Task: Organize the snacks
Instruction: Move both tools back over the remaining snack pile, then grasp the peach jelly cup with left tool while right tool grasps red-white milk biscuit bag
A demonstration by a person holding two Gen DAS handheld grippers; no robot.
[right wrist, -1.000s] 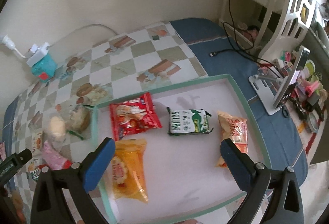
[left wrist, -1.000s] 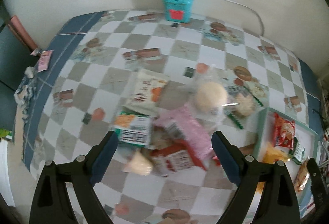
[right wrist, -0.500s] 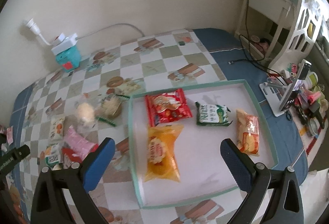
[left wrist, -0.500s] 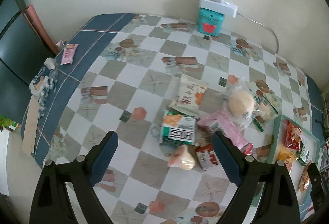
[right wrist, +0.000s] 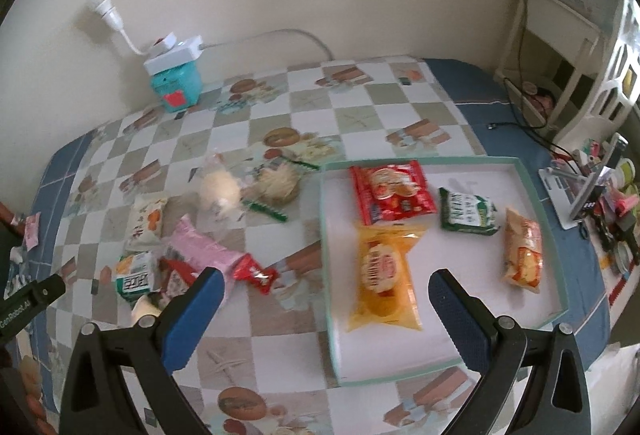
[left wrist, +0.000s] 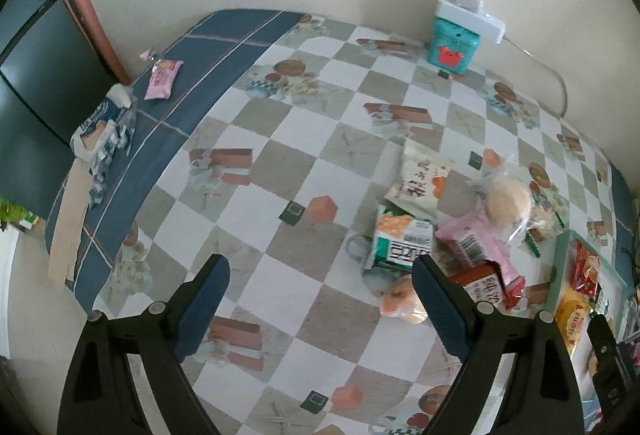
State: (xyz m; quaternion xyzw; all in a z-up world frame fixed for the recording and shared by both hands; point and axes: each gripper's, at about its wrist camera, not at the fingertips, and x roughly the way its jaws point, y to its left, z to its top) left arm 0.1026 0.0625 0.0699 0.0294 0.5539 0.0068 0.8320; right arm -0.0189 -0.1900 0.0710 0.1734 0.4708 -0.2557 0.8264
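A pile of snack packets [left wrist: 448,235] lies on the checked tablecloth, with a pink packet [right wrist: 204,247], a green-and-white packet [left wrist: 404,243] and a round bun in clear wrap [right wrist: 220,189]. A white tray with a teal rim [right wrist: 324,235] holds several packets: red [right wrist: 390,191], green [right wrist: 468,213], yellow [right wrist: 386,271] and orange [right wrist: 522,249]. My left gripper [left wrist: 320,303] is open and empty, high above the table, left of the pile. My right gripper [right wrist: 324,315] is open and empty, above the tray's left rim.
A teal box with a white power strip on top [left wrist: 456,43] stands against the back wall. A pink packet [left wrist: 162,77] and a crumpled wrapper [left wrist: 104,131] lie on the blue border at the left. A phone stand [right wrist: 580,195] and clutter sit right of the tray.
Both grippers have pulled back and up, so more of the table shows. The left view has swung left of the pile. The snacks have not moved.
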